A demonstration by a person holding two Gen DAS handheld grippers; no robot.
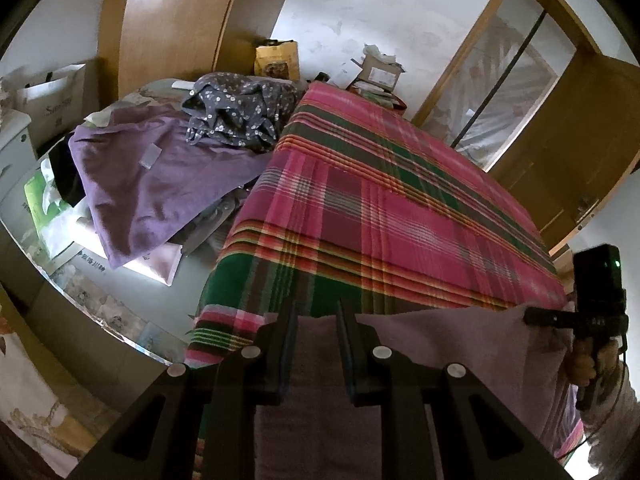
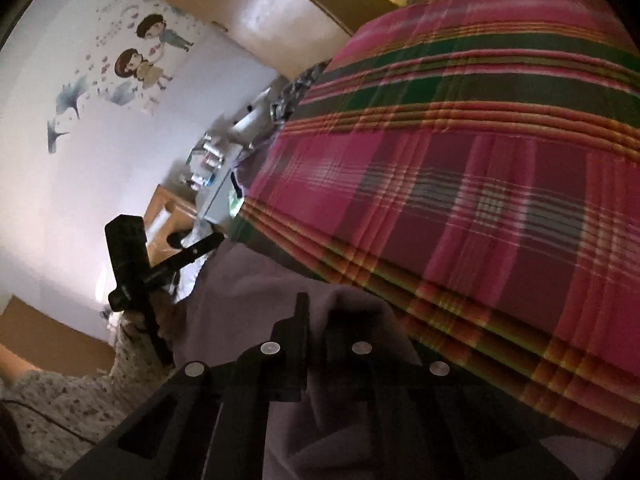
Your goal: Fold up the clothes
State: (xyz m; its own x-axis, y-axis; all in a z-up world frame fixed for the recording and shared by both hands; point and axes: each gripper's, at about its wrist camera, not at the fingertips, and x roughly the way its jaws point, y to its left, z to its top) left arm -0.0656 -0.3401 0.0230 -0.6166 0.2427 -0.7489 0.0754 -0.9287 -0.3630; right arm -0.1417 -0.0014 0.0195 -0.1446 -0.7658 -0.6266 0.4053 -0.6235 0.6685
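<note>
I have my left gripper (image 1: 316, 320) closed on the near edge of a pale purple cloth (image 1: 448, 344), the fabric running up between its jaws. My right gripper (image 2: 316, 320) pinches the same cloth at its other end, jaws shut tight on a bunched fold. The cloth hangs stretched between the two along the near edge of the bed, in front of the pink and green plaid blanket (image 1: 380, 200), while a purple garment (image 1: 160, 184) and a grey flowered one (image 1: 240, 116) lie heaped at the far left.
</note>
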